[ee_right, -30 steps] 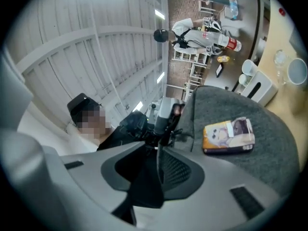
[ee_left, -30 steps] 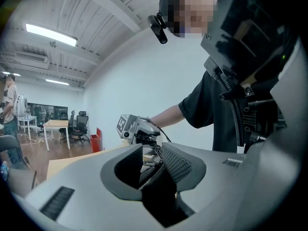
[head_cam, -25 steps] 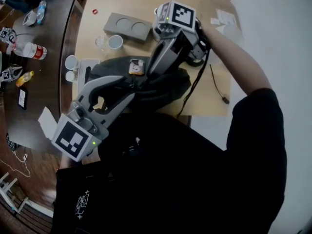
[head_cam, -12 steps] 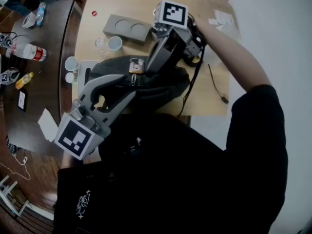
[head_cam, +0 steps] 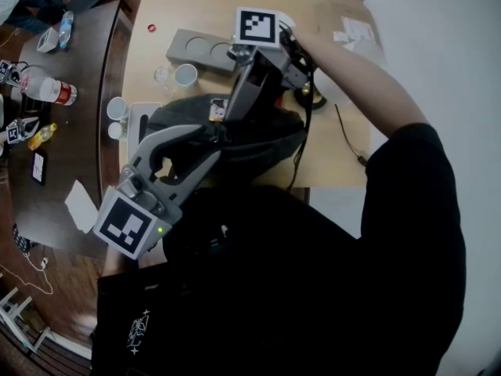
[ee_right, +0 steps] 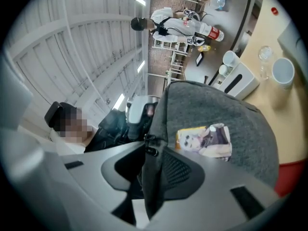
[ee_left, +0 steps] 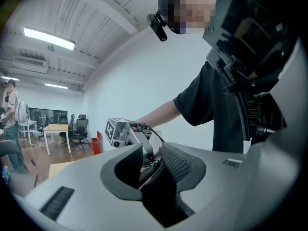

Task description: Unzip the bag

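A dark grey bag (head_cam: 266,135) is being held at the near edge of a light wooden table (head_cam: 337,163), and both grippers are being pressed into its top, at the end nearer the cups. The left gripper (head_cam: 213,134) is being brought in over the bag's near side; in the left gripper view its jaws are being kept narrow and are being closed on a fold of the bag's dark cloth, which is filling the gap between them. The right gripper (head_cam: 225,118) is being held against the bag from its far side, just beside the left one. In the right gripper view a strip of the bag's cloth is being pinched between its jaws, with the zip pull (ee_right: 150,147) being shown right at the jaw tips. A picture card (head_cam: 218,110) is being carried on the bag's top, just beside the right gripper. Beyond the bag a grey tray (head_cam: 176,49) and a white cup (head_cam: 185,74) are being left apart from it.
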`<action>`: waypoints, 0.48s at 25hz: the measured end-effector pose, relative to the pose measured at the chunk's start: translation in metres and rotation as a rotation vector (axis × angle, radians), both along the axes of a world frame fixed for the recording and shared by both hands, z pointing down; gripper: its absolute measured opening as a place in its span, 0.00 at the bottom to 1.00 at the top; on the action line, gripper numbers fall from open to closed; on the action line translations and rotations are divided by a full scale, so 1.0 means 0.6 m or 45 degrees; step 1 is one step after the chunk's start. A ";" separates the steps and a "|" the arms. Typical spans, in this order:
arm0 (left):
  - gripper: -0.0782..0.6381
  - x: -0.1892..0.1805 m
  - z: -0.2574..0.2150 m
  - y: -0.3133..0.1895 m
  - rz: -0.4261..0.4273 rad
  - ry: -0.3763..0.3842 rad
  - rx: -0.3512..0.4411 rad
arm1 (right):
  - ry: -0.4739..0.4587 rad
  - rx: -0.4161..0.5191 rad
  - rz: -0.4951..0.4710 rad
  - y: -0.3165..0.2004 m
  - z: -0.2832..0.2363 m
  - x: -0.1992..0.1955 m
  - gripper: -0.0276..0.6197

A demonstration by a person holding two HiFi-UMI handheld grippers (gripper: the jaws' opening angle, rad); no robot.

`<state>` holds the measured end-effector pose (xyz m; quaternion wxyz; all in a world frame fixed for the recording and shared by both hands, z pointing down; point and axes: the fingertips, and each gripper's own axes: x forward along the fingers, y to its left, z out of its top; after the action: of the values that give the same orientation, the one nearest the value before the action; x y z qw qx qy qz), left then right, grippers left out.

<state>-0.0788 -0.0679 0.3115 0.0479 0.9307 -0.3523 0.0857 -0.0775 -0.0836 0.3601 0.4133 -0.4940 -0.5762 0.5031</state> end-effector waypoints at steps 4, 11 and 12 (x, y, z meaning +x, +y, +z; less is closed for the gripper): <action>0.28 -0.001 0.000 -0.001 -0.007 -0.001 0.007 | -0.031 0.040 0.014 -0.002 -0.002 0.000 0.24; 0.28 0.001 -0.004 -0.002 -0.005 -0.003 0.011 | -0.071 0.070 0.029 -0.007 -0.007 -0.001 0.24; 0.28 0.001 -0.004 -0.002 -0.005 -0.003 0.010 | -0.075 0.066 0.033 -0.008 -0.008 -0.002 0.24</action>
<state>-0.0785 -0.0694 0.3092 0.0439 0.9302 -0.3545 0.0852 -0.0790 -0.0883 0.3553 0.4022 -0.4901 -0.6073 0.4787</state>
